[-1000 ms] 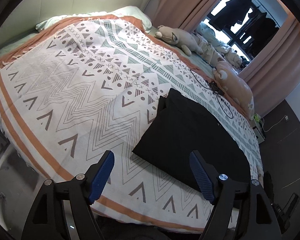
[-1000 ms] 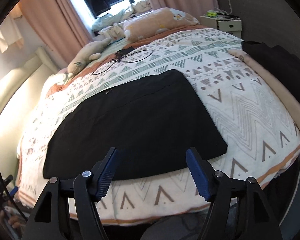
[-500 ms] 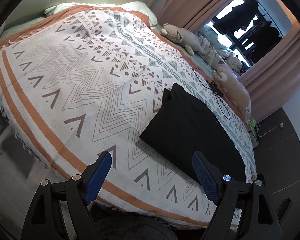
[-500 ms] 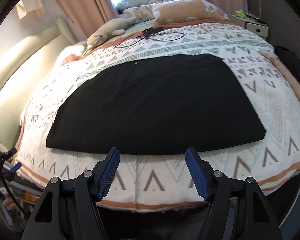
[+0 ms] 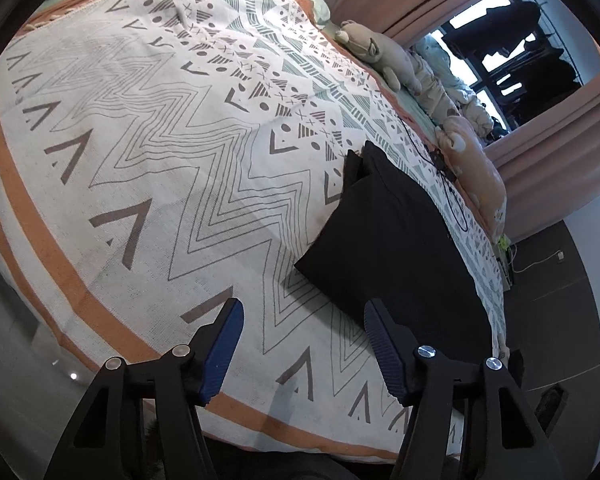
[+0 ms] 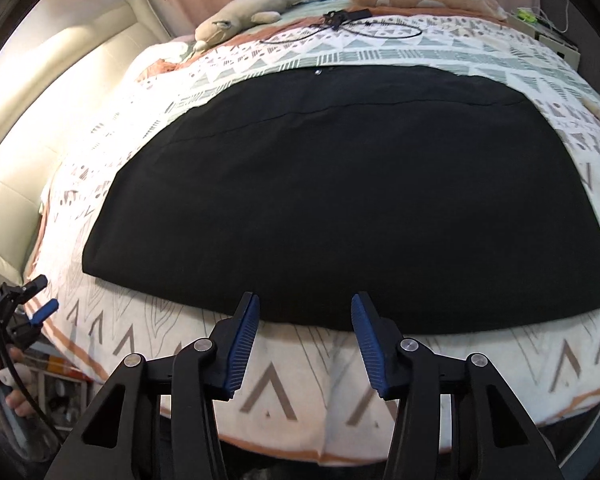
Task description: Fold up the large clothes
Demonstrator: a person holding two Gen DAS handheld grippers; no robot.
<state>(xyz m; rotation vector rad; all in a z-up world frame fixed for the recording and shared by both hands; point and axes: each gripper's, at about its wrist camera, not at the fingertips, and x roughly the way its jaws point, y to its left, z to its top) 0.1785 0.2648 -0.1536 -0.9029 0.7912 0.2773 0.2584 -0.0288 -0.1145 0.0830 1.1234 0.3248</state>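
Observation:
A large black garment (image 6: 340,188) lies flat and folded on the patterned bedspread (image 6: 412,44). In the left wrist view the garment (image 5: 392,244) lies right of centre, its near corner just beyond my gripper. My left gripper (image 5: 302,316) is open and empty, above the bedspread (image 5: 140,140) near the bed's front edge. My right gripper (image 6: 305,310) is open and empty, its fingertips at the garment's near edge. The left gripper also shows in the right wrist view (image 6: 36,300) at the far left.
Plush toys (image 6: 240,16) and a black cable (image 6: 352,24) lie at the far side of the bed. A padded headboard (image 6: 52,92) is at the left. Pink curtains and a window (image 5: 512,52) with hanging dark clothes stand beyond. A dark floor (image 5: 560,288) lies right of the bed.
My right gripper has moved closer to the garment and more square to its near edge. My left gripper has moved in toward the bed and the garment's left corner. Both stayed open.

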